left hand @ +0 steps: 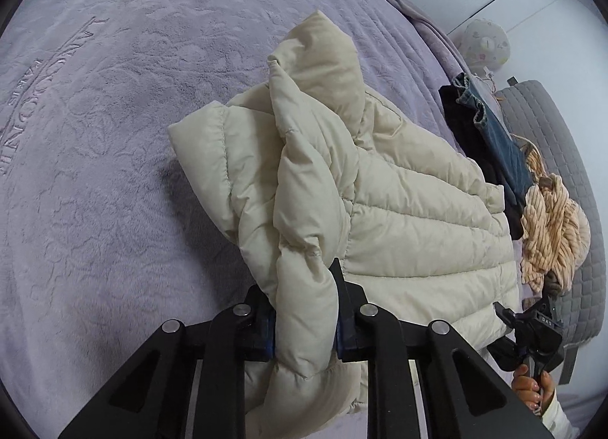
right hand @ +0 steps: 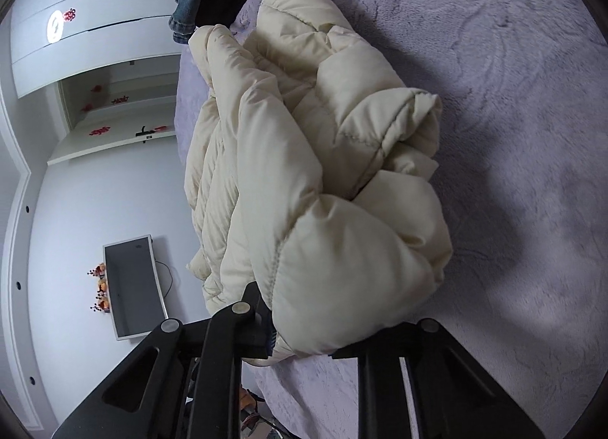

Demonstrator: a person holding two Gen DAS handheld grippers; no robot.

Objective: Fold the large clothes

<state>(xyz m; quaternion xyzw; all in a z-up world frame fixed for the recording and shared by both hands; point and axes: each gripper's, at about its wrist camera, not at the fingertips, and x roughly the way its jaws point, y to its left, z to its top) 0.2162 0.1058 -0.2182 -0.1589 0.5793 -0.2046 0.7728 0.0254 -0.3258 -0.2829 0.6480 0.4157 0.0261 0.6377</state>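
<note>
Lengthwise, cream puffer jacket (left hand: 399,211) lies diagonally — hood (left hand: 323,59) points away.

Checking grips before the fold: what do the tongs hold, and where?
Both clamp the cream puffer jacket: left tongs a bunched edge fold, right tongs another padded edge.

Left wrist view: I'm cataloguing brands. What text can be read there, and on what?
"PARIS": embossed on the plush lilac bedspread.
"DAS": on the black right gripper.
Larger embossed word beside "PARIS": too distorted to read.
Cream quilted puffer jacket: none.
</note>
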